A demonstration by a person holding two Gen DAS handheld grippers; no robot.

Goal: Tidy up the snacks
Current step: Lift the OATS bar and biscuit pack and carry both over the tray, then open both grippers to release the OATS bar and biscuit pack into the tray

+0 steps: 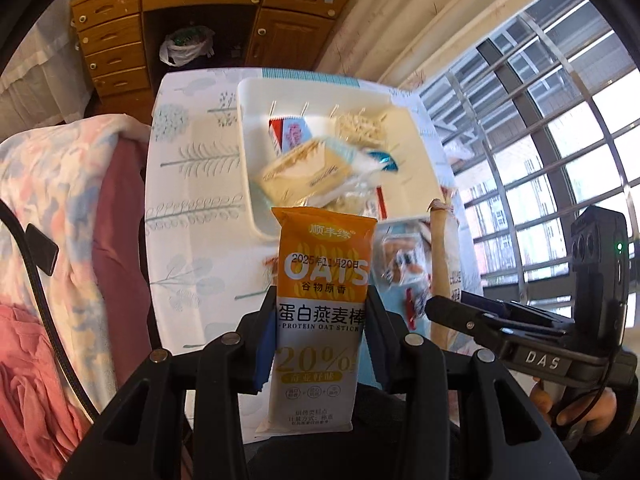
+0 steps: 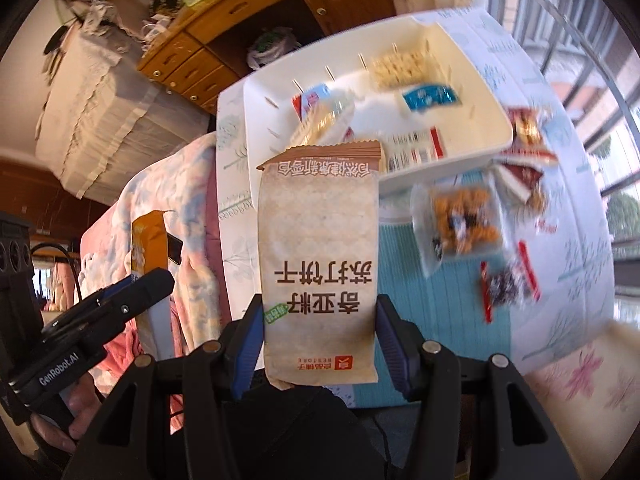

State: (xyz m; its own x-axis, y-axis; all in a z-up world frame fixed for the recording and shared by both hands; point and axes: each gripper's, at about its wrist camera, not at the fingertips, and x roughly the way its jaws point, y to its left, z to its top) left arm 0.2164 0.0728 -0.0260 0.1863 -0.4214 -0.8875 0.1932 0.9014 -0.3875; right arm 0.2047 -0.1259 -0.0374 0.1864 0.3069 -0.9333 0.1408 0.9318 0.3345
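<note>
In the left wrist view, the left gripper [image 1: 322,336] occupies the lower centre of the frame, its jaws drawn narrow and pinching an orange-and-white protein oat stick packet [image 1: 322,308] by its long edges; the packet stands upright with its orange top toward the tray. At the right edge of that frame the right gripper [image 1: 444,308] is seen from the side, held by a hand [image 1: 576,404] at the lower right. In the right wrist view, the right gripper [image 2: 320,336] sits at the lower centre, jaws about half spread and clamped on a beige soda cracker packet [image 2: 320,248], its print upside down and its brown crimped end pointing up the frame. At the lower left of that frame the left gripper [image 2: 152,280] appears with the oat packet edge-on between its fingers. Beyond both packets lies the table [image 2: 560,280], covered with a white leaf-print cloth and a teal panel; loose snack packets [image 2: 460,220] lie on it at the centre right, outside the tray. Farther up the frame stands the white tray [image 2: 492,136], a shallow slotted bin holding a yellow cracker packet [image 1: 308,172], a red-white-blue packet [image 1: 288,132], a blue packet [image 2: 430,98], and a pale packet [image 2: 400,66] near its far wall. A wooden desk [image 1: 120,36] fills the upper left.
</note>
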